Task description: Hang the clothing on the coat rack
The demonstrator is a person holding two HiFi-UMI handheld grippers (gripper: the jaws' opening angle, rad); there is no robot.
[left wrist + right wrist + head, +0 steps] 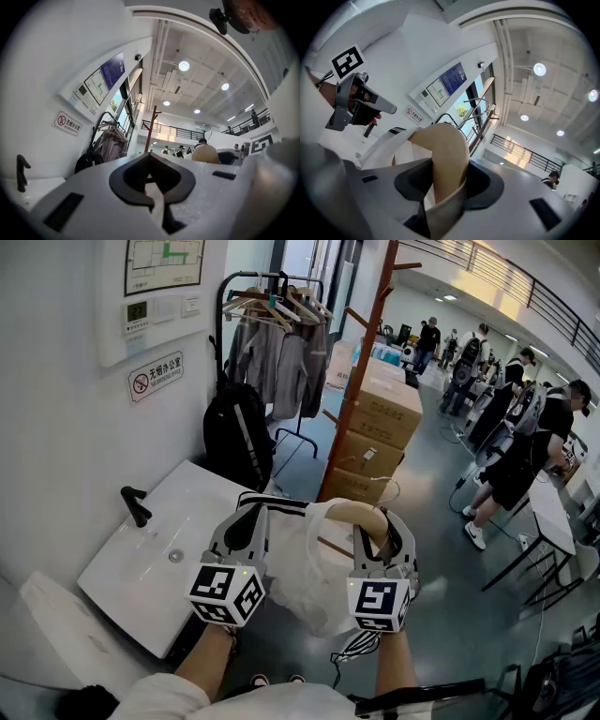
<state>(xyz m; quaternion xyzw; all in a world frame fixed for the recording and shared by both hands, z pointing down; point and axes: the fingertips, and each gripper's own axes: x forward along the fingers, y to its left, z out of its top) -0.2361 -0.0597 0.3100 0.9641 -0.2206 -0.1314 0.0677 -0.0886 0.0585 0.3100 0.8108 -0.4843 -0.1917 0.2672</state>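
left gripper [253, 519] pinches the white garment's [314, 577] striped hem [281, 505]; right gripper [377, 526] clamps its beige collar [352, 511]. Keep the collar spread and raise it to a coat rack [366, 362] peg, upper centre.

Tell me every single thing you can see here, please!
shirt: one, white with black-striped collar, in the middle, held up
hanger: one, tan, partly inside the shirt
coat rack: one, brown, straight ahead
boxes: several, brown, stacked beside the coat rack
backpack: one, black, by a clothes rail
clothes: several, grey, on that rail
sink: one, white, at left
tap: one, black, on the sink
people: several, dark clothes, at right
left gripper: one, white, fingers shut on the shirt
right gripper: one, white, fingers shut on the hanger
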